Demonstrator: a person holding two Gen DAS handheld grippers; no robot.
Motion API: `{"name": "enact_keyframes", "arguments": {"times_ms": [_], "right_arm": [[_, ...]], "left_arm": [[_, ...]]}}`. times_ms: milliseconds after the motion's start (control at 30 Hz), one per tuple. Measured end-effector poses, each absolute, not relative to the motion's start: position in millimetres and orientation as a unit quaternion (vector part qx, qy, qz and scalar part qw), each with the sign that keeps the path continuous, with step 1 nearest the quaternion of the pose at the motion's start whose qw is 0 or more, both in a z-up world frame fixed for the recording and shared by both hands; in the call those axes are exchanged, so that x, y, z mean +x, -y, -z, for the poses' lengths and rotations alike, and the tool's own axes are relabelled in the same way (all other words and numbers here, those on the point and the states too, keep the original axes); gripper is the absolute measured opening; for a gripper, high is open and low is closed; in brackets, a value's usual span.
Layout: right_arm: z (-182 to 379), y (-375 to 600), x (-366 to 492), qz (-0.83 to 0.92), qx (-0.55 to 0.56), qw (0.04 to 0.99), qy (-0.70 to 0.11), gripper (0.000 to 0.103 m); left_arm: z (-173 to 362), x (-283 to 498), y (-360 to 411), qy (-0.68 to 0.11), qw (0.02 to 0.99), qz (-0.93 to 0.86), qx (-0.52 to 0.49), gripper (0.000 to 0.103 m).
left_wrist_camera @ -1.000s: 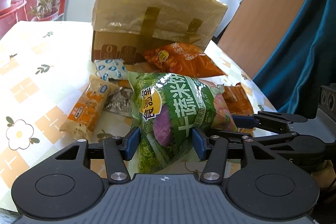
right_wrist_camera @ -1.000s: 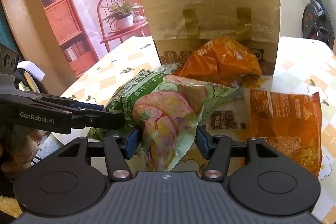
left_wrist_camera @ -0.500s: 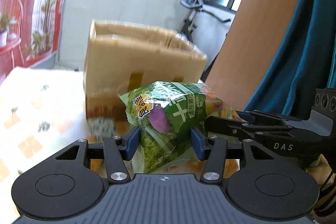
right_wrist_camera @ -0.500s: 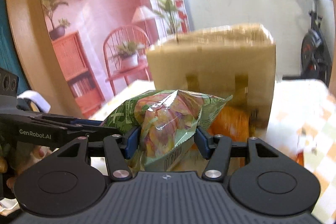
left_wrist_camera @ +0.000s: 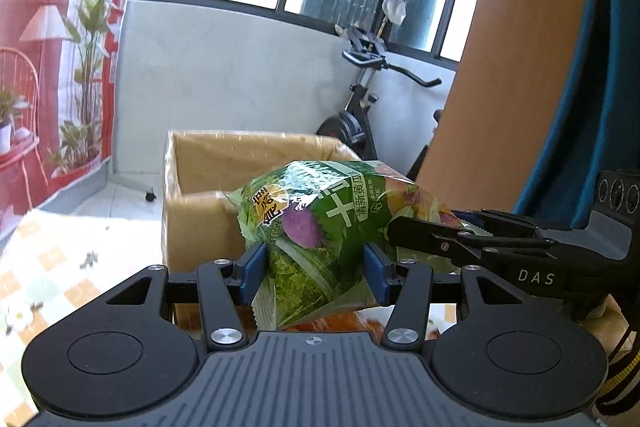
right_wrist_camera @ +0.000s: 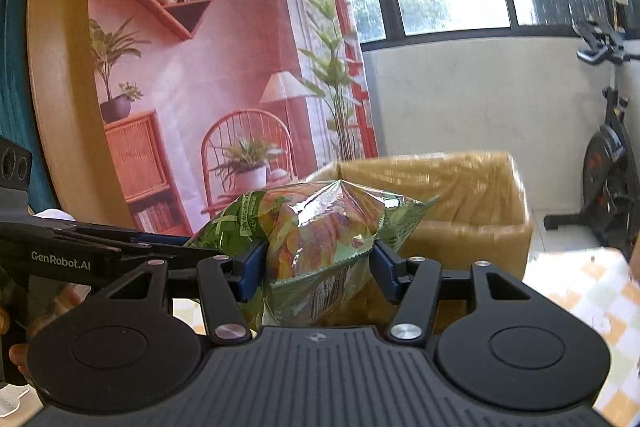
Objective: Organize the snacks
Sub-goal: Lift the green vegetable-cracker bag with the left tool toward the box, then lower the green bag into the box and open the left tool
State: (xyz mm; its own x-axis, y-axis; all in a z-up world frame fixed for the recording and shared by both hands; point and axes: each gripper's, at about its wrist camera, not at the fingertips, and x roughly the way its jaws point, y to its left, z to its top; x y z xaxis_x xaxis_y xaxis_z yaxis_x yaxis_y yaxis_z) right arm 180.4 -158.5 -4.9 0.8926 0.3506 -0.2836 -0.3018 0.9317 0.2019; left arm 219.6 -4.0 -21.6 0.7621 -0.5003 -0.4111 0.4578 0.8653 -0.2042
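Observation:
A puffy green snack bag (left_wrist_camera: 316, 227) printed with vegetables hangs in the air, held from both ends. My left gripper (left_wrist_camera: 314, 273) is shut on its lower end, blue pads pressing its sides. My right gripper (right_wrist_camera: 318, 273) is shut on the opposite crimped end of the green snack bag (right_wrist_camera: 320, 231). Each gripper shows in the other's view: the right gripper (left_wrist_camera: 460, 231) at the bag's right, the left gripper (right_wrist_camera: 132, 247) at its left. Just behind the bag stands an open cardboard box (left_wrist_camera: 208, 187), its inside walls visible; the cardboard box (right_wrist_camera: 464, 203) sits slightly right in the right wrist view.
The table (left_wrist_camera: 48, 259) carries a cloth with yellow checks and flowers. An orange snack packet (left_wrist_camera: 332, 321) peeks out below the bag. An exercise bike (left_wrist_camera: 360, 99) stands by the far wall, a teal curtain (left_wrist_camera: 592, 67) at right, and a hand (right_wrist_camera: 18, 351) grips the left tool.
Both grippers have risen with the green bag off the table. The view has tilted up, so the box's open top now shows and the other snacks have dropped out of sight.

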Motion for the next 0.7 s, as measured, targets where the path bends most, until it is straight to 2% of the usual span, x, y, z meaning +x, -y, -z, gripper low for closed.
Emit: {"name": "enact_keyframes", "arguments": {"times_ms": [433, 700], "right_arm": [[-6.6, 184.5, 275.7, -0.167, 0.081, 0.97, -0.158, 0.058], [7.5, 208.1, 345.3, -0.161, 0.133, 0.958, -0.195, 0.058]], "left_arm": [[11.0, 310.1, 17.9, -0.24, 0.94, 0.236, -0.048, 0.054], [21.3, 356.8, 27.3, -0.262, 0.942, 0.206, -0.041, 0.054]]}}
